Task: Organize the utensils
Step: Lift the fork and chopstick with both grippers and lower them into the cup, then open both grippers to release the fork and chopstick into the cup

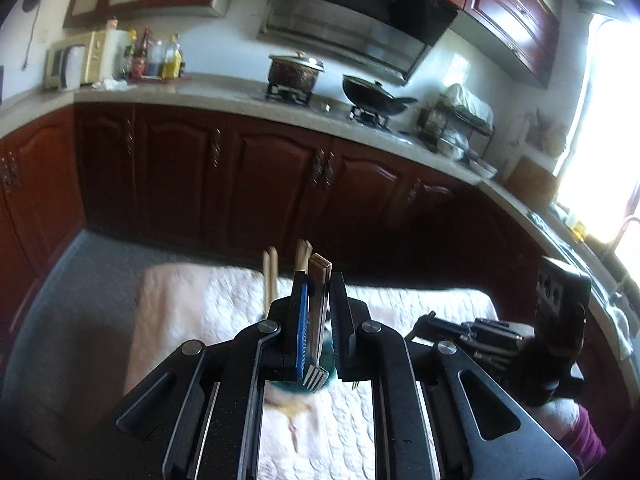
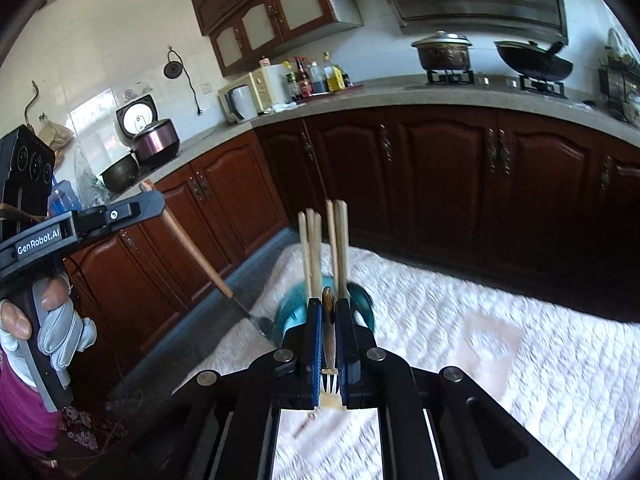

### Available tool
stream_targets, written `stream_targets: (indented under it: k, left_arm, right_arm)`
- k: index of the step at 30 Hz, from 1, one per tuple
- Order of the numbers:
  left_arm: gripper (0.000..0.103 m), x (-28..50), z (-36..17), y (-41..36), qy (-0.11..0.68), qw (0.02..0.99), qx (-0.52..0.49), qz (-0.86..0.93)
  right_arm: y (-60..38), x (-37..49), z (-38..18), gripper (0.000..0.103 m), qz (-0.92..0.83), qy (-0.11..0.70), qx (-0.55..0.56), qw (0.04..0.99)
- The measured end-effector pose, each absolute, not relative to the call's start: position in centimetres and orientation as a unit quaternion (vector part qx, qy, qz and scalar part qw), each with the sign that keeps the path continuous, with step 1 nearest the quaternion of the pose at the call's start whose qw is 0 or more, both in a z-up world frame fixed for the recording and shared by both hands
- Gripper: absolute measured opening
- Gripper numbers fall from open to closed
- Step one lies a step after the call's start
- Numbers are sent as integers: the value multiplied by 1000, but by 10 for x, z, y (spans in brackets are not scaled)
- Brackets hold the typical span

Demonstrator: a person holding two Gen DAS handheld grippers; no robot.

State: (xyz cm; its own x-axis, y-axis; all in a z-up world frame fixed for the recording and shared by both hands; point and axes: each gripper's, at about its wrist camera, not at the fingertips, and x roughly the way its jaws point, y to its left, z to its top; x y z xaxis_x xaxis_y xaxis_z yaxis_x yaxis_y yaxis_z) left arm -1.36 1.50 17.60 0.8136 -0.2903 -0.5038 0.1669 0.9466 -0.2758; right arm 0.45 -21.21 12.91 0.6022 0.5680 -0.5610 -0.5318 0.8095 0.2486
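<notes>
The left claw is pinching a fork with a wooden handle. The handle sticks up past the claw tips, and the prongs point back toward the camera. In the right wrist view this same fork slants down from the left claw, which a gloved hand holds.

The right claw is pinching a second fork, smaller, with a brown handle. Its prongs also point back toward the camera.

Just past the right claw's tips stands a teal holder with wooden chopsticks standing up in it. The holder sits on a white quilted cloth over the bench. From the left claw, the holder is just under and behind the tips, mostly hidden, and chopsticks poke up beside them.

Far ahead of both claws is a kitchen counter with a pot and a wok.
</notes>
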Motion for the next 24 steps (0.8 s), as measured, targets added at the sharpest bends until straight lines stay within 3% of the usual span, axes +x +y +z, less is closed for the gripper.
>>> stream_targets:
  k: [24]
  left_arm:
    - [9, 49, 89, -3, 332, 940, -66, -43]
  right_arm:
    - [-182, 61, 44, 6, 305, 411, 44, 858]
